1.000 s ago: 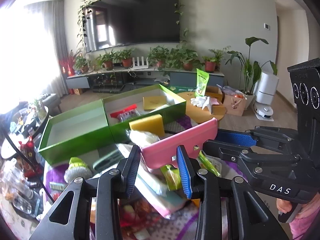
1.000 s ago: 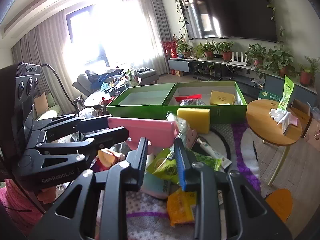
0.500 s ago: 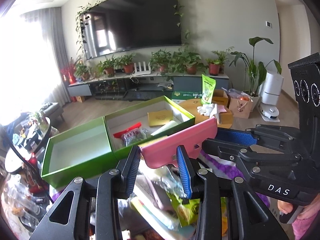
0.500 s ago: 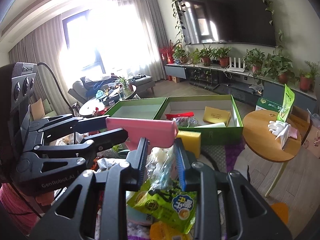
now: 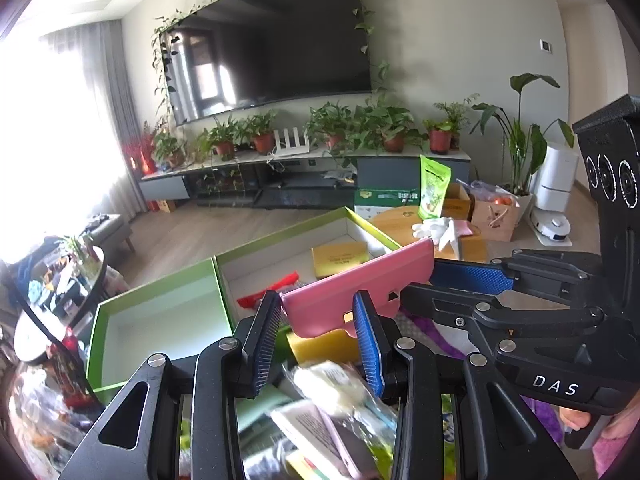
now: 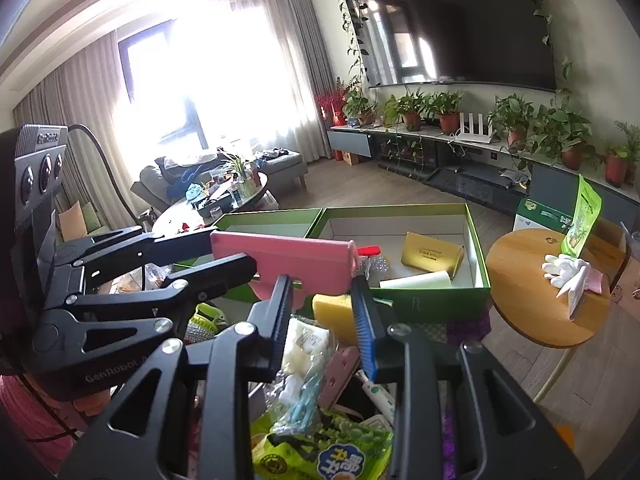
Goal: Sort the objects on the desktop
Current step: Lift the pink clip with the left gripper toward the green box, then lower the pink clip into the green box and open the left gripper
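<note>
We find the pink case [image 5: 356, 288] held across both views, its long axis running nine to three o'clock; the left hand-held gripper [image 5: 316, 320] is clamped on one end, the right hand-held gripper [image 6: 322, 304] grips the other with its jaws easing apart, the case between them; the green box [image 6: 478, 240] lies at twelve o'clock just beyond; we judge the left hand nearer its empty compartment [image 5: 160, 320].
</note>
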`<state>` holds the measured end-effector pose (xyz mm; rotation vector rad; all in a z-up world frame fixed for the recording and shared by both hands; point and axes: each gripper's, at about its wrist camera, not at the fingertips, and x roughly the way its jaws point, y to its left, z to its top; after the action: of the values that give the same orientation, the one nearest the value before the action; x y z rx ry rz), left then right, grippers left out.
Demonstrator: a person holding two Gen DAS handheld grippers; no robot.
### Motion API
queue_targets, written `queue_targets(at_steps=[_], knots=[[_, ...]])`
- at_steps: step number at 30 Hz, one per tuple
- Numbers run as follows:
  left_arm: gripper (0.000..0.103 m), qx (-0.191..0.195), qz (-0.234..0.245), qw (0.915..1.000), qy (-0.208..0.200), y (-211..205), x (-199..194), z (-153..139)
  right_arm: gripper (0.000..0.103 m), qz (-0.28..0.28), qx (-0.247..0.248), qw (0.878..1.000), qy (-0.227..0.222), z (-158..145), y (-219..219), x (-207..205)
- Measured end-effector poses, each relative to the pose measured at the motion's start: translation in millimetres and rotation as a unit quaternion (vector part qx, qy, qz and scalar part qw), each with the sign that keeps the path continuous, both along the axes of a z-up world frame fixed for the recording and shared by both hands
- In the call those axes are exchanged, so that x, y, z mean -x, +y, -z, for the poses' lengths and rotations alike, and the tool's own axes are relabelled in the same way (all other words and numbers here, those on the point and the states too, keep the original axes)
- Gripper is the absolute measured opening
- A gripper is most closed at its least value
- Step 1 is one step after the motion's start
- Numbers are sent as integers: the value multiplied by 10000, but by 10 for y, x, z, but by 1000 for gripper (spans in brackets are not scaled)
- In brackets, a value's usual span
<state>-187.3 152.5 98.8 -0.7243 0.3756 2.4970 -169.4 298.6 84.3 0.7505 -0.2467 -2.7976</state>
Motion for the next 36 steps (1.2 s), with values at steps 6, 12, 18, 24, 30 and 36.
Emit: queue_targets(at_steps=[6, 12, 18, 24, 30, 36], knots=[[38, 83, -21, 10000, -32, 72, 202, 6, 32, -2, 28, 10000, -53, 1, 68, 216], [38, 93, -93, 9999, -76, 105, 355, 18, 32, -38, 69, 9999, -105, -6, 120, 416], [38, 136, -105, 9997, -187, 127, 489, 78, 32, -48, 38, 9999, -151, 25, 131, 532], [38, 196, -158, 9994, -243, 159, 624, 116, 32, -86, 97, 9996, -233, 69, 160, 686], [38, 245, -201, 9989, -352, 190, 769, 187, 32, -113, 150, 9992, -352, 138, 176, 839], [38, 286, -244, 9981, -481, 225, 914, 266, 32, -140, 232, 9982, -533, 241, 232, 1008]])
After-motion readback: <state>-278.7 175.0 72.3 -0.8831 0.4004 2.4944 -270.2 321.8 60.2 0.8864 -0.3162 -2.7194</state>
